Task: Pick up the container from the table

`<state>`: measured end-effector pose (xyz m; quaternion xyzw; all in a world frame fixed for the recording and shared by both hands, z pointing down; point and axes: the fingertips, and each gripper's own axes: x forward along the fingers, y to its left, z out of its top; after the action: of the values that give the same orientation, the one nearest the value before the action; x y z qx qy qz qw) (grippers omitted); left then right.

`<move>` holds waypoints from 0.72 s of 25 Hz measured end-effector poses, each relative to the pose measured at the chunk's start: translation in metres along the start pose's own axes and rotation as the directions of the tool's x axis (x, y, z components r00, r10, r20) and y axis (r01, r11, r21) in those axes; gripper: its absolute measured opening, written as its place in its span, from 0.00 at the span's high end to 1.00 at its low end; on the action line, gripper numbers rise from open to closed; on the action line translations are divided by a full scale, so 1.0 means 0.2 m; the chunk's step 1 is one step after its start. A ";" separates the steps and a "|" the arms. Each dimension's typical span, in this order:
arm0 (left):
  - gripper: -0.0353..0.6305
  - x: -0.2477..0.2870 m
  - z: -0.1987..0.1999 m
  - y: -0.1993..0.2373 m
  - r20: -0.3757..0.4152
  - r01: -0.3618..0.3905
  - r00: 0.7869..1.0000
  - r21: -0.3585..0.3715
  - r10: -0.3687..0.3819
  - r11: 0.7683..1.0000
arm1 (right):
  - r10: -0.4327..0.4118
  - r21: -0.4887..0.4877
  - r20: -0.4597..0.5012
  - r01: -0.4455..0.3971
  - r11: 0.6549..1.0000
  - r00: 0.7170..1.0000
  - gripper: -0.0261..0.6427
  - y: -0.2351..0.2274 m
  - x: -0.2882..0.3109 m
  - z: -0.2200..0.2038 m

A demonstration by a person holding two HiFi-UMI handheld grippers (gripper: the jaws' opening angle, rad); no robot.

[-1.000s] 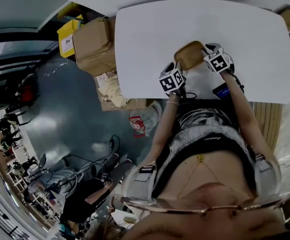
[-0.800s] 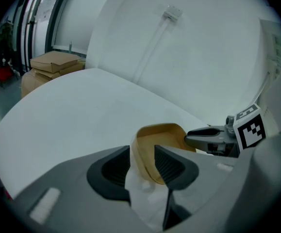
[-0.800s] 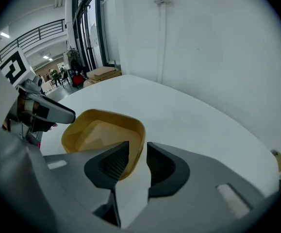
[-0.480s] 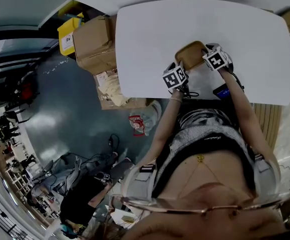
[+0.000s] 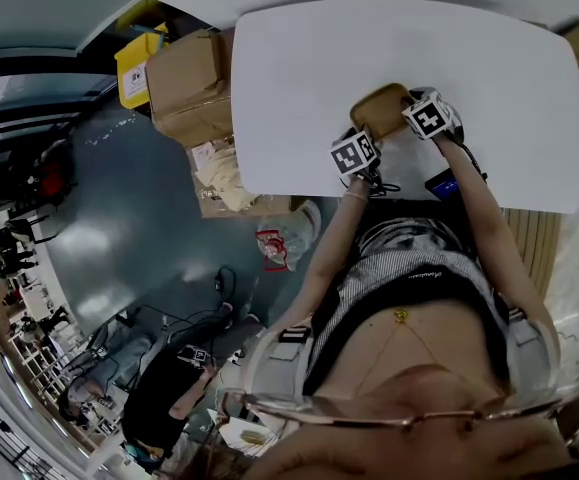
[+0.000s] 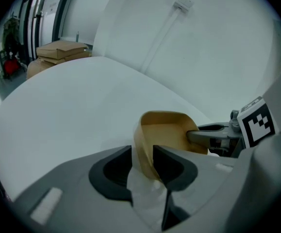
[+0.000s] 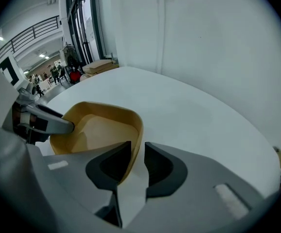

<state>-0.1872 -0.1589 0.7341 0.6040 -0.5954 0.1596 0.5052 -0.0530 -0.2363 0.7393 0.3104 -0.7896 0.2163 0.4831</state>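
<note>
One empty container [image 5: 379, 110], both tools [image 6: 142, 152] [image 7: 137, 149] clamping rim

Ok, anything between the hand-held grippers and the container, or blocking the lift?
Nothing visible. The left hand-held gripper and the right hand-held gripper each clamp the wall of the container, and nothing lies over it.

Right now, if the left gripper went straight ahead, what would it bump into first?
The tan container: its wall already sits between the left gripper's jaws, so it would push that first. Past it, probably the right gripper, which grips the opposite rim.
</note>
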 end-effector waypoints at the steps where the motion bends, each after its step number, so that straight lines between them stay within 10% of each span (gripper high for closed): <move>1: 0.74 0.00 0.00 0.00 -0.001 -0.001 1.000 0.003 0.001 1.000 | 0.004 -0.005 0.013 -0.004 1.000 1.000 0.79 0.01 0.00 0.01; 18: 0.88 0.00 0.01 0.00 0.000 -0.011 1.000 0.006 0.011 1.000 | 0.019 -0.017 0.051 -0.018 1.000 0.999 0.87 0.04 0.00 0.05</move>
<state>-0.1892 -0.1605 0.7330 0.6021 -0.5981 0.1641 0.5028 -0.0655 -0.2367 0.7338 0.3046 -0.8062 0.2061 0.4634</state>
